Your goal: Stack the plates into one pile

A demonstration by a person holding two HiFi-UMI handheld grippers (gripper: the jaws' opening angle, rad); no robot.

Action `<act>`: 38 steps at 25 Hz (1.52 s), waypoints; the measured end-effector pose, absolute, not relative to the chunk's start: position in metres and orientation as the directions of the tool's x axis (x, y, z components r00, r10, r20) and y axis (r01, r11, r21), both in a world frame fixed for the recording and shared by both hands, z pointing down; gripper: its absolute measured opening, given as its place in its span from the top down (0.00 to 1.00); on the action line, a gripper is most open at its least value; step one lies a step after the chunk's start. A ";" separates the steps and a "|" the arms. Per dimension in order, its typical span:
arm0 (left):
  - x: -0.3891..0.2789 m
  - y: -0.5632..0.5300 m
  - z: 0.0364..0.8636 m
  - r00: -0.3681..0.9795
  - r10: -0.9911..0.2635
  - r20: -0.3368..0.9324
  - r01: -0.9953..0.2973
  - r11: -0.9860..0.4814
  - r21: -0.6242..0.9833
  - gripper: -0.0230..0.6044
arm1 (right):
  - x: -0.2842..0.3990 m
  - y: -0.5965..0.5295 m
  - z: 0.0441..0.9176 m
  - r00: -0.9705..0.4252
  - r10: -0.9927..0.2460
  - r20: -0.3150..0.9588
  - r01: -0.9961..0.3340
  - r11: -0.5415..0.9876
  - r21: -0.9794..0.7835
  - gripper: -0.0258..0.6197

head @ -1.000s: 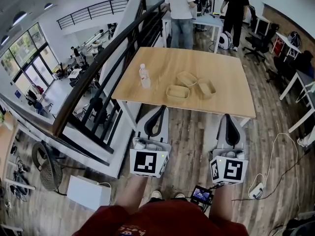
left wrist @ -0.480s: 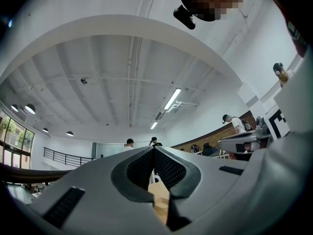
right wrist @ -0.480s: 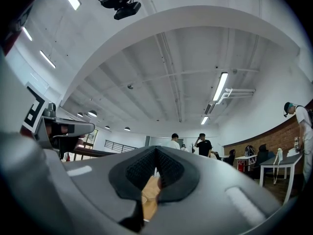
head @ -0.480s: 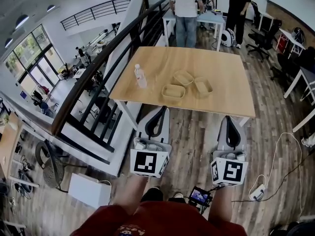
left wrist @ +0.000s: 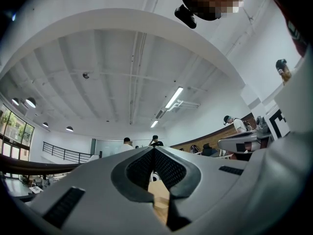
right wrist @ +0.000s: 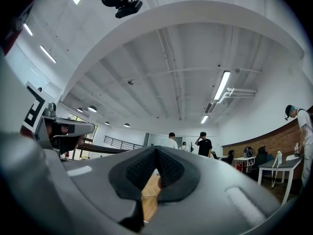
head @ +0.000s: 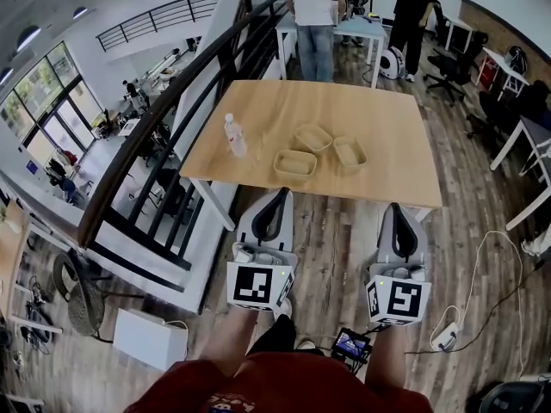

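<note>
Open office floor spreads round a square wooden surface [head: 392, 119], with a stair railing [head: 164, 144] off to one side and people standing at a desk beyond it. A clear water bottle [head: 233, 136] stands upright near one edge, and I place everything by it.

All three plates lie apart from one another on the side of the bottle toward the middle of the surface, none stacked yet. The nearest plate [head: 295, 163] sits beside the bottle and a little closer to me. The far plate [head: 313, 137] lies beyond that. The third plate [head: 349, 152] is the farthest from the bottle.

They are shallow, tan, rectangular dishes with raised rims. I judge them light and stiff, perhaps bamboo or plastic, not likely to crack, but smooth enough to slide if nudged. The rim is the place to pinch, at the middle of a long side so the plate hangs level.

The nearest plate's long axis runs toward and away from the bottle, roughly along the surface's near edge. The other two are turned askew from it, so each would need squaring before it nests.

My left gripper [head: 281, 193] and right gripper [head: 399, 206] hang over the plank floor [head: 336, 231], well short of the bottle and off the surface. Both have their jaws pressed together with nothing between them, as the left gripper view [left wrist: 154, 151] and right gripper view [right wrist: 155, 151] confirm.
</note>
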State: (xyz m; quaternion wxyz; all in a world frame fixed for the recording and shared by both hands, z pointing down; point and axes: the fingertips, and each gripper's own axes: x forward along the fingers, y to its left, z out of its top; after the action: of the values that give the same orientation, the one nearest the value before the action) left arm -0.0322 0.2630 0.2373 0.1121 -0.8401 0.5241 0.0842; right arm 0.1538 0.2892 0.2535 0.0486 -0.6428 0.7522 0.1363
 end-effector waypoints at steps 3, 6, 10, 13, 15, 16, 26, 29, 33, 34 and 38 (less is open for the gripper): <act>-0.037 0.243 0.237 0.434 -0.861 -0.266 -0.900 -0.426 -0.089 0.95 | 0.148 0.271 0.250 -0.173 -0.954 -0.246 -0.977 0.135 0.163 0.95; -0.046 0.220 0.239 0.427 -0.865 -0.263 -0.903 -0.422 -0.075 0.95 | 0.143 0.248 0.246 -0.165 -0.952 -0.256 -0.979 0.128 0.156 0.95; -0.068 0.186 0.239 0.419 -0.866 -0.271 -0.906 -0.417 -0.068 0.95 | 0.126 0.211 0.244 -0.158 -0.951 -0.264 -0.982 0.123 0.145 0.95; -0.080 0.163 0.240 0.446 -0.858 -0.255 -0.894 -0.441 -0.080 0.95 | 0.110 0.184 0.243 -0.166 -0.951 -0.261 -0.979 0.126 0.163 0.94; -0.088 0.148 0.241 0.451 -0.857 -0.250 -0.892 -0.445 -0.086 0.95 | 0.098 0.166 0.241 -0.171 -0.951 -0.259 -0.977 0.129 0.170 0.94; -0.094 0.140 0.242 0.449 -0.859 -0.248 -0.893 -0.444 -0.076 0.95 | 0.092 0.158 0.241 -0.173 -0.951 -0.257 -0.976 0.131 0.173 0.95; -0.128 0.069 0.244 0.438 -0.853 -0.283 -0.892 -0.452 -0.020 0.95 | 0.062 0.097 0.241 -0.164 -0.953 -0.254 -0.974 0.117 0.192 0.95; -0.131 0.053 0.242 0.446 -0.850 -0.279 -0.888 -0.461 -0.016 0.95 | 0.060 0.083 0.240 -0.156 -0.956 -0.247 -0.976 0.110 0.190 0.95; -0.124 0.041 0.249 0.448 -0.850 -0.275 -0.887 -0.462 -0.017 0.95 | 0.068 0.071 0.246 -0.149 -0.958 -0.246 -0.978 0.106 0.177 0.94; -0.121 0.038 0.252 0.448 -0.852 -0.272 -0.887 -0.461 -0.017 0.95 | 0.071 0.067 0.249 -0.148 -0.958 -0.247 -0.979 0.106 0.175 0.94; -0.113 0.017 0.254 0.450 -0.855 -0.260 -0.888 -0.460 -0.025 0.95 | 0.078 0.047 0.251 -0.150 -0.957 -0.246 -0.980 0.112 0.165 0.94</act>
State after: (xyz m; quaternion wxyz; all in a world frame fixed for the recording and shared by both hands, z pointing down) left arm -0.1127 0.0170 0.2536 0.0786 -0.8477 0.5138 0.1055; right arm 0.0779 0.0474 0.2511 0.0391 -0.6506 0.7445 0.1447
